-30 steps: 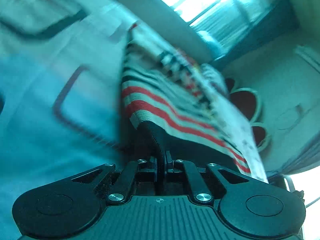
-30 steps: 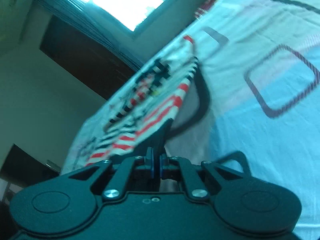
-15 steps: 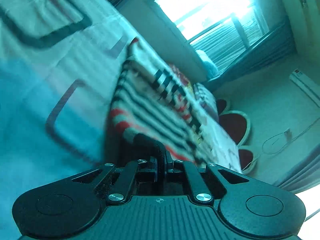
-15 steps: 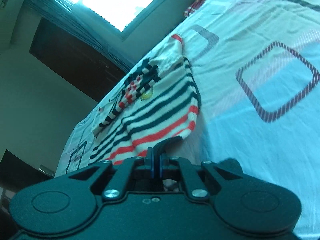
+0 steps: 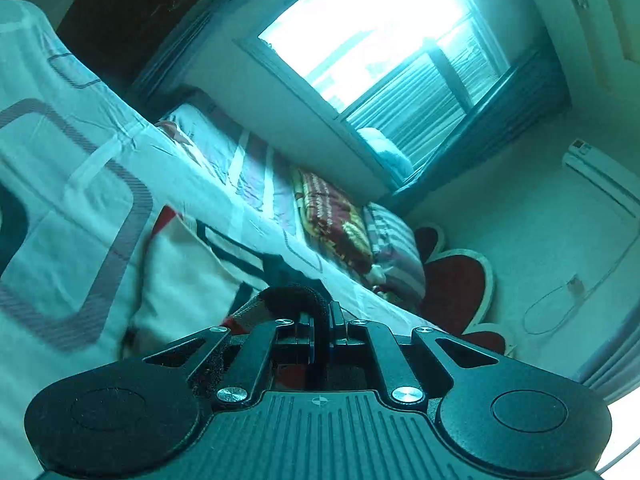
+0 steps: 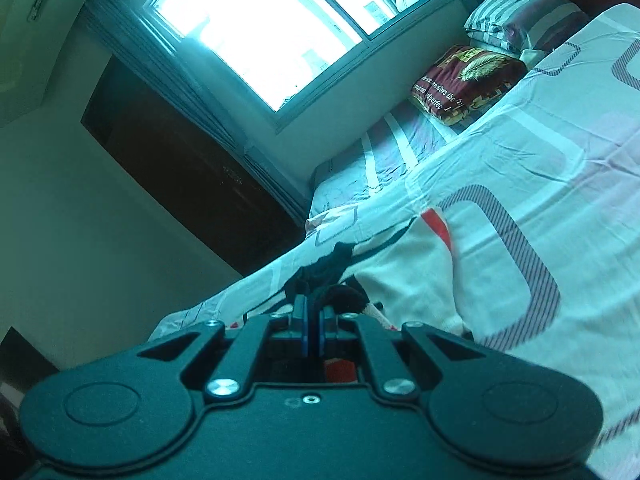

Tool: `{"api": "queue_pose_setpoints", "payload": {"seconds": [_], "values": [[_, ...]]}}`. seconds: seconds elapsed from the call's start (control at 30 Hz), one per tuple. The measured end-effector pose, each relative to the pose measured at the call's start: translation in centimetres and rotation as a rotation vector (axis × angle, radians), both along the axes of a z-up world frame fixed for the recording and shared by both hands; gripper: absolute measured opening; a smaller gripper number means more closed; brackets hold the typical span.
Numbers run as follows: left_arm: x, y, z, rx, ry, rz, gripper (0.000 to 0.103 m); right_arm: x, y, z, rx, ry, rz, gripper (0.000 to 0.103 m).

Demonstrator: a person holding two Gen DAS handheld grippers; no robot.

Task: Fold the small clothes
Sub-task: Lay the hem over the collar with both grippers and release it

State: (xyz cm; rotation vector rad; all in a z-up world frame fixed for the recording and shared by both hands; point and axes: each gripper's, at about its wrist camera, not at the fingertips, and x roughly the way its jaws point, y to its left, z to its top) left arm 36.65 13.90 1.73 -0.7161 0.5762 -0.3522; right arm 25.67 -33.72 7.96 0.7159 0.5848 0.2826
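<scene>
Left wrist: both tools, left tool (image 5: 320, 312) and right tool (image 6: 313, 306), clamp one garment (image 5: 188, 276).

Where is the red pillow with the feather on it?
In the right wrist view, the red pillow sits at the upper right, below the window, beside a striped pillow.

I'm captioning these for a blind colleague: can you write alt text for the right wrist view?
The right gripper, shut on a dark edge of a small white garment, holds it over a bed sheet printed with rounded squares. Beyond are pillows, a folded red blanket and a bright window.
</scene>
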Motion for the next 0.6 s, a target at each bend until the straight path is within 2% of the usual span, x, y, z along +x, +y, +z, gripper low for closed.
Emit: {"api": "queue_pose_setpoints", "payload": {"seconds": [0.17, 0.33, 0.47, 0.53, 0.57, 0.6], "values": [[7.4, -0.7, -1.5, 0.045, 0.069, -0.006, 0.006, 6.9, -0.4, -2.3, 0.03, 0.057, -0.006, 0.005], [13.6, -1.2, -5.1, 0.082, 0.162, -0.004, 0.006, 12.9, -0.7, -6.6, 0.056, 0.155, 0.004, 0.005], [17.0, -1.0, -9.0, 0.029, 0.237, 0.028, 0.006, 16.9, -1.5, -11.4, 0.118, 0.234, -0.005, 0.007], [17.6, -0.9, -10.4, -0.045, 0.235, 0.064, 0.006, 17.9, -2.1, -13.3, 0.185, 0.209, -0.02, 0.016], [17.8, -1.2, -10.9, -0.053, 0.233, 0.071, 0.008, 18.1, -2.4, -13.9, 0.202, 0.181, -0.032, 0.022], [17.8, -1.4, -11.2, -0.045, 0.227, 0.078, 0.023, 18.3, -2.7, -14.3, 0.219, 0.155, -0.039, 0.025]]}}
